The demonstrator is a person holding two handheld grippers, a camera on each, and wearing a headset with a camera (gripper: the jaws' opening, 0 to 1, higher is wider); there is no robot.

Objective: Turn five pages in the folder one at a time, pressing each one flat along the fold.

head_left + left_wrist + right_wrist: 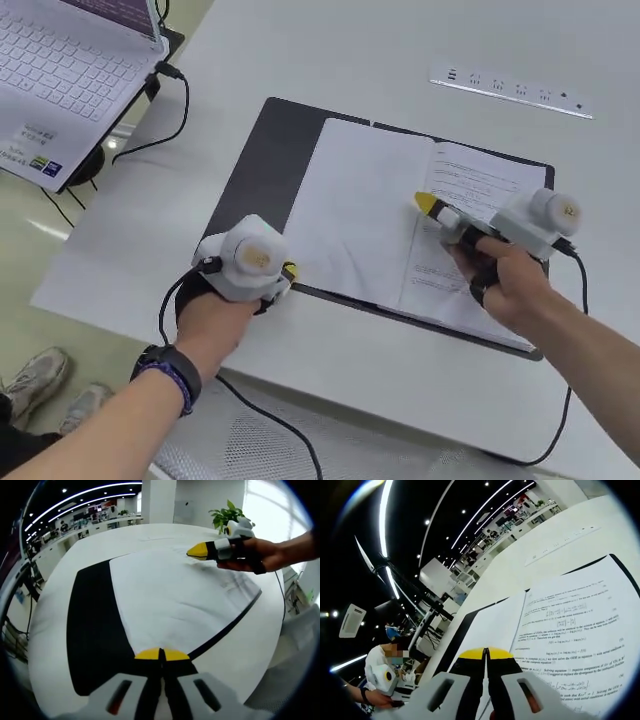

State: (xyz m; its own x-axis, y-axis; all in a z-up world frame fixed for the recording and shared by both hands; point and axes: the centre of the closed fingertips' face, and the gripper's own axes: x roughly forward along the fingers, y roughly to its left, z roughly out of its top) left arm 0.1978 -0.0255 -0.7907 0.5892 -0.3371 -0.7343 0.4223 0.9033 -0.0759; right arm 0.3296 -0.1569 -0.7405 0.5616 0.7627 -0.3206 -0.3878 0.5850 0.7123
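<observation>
Folder: lying open on the white table, black cover bare at the left, blank page left of the fold, printed page right of it.

Left gripper: held at the folder's near left edge, yellow tips pressed together with nothing between them; contact with the cover impossible to tell.

Right gripper: over the pages by the fold, yellow tips closed on each other and clamping nothing; touching the paper or just above it, unclear.

Head view: laptop at the table's far left corner, power strip beyond the folder, dark wristband on the left wrist.

Left gripper view: own tips at the cover's edge, blank sheet spreading ahead, right gripper coming in from the upper right, potted plant behind it.

Right gripper view: own tips over the pages near the fold, lines of print and equations legible on the printed page, power strip farther off, left gripper small at the lower left.
</observation>
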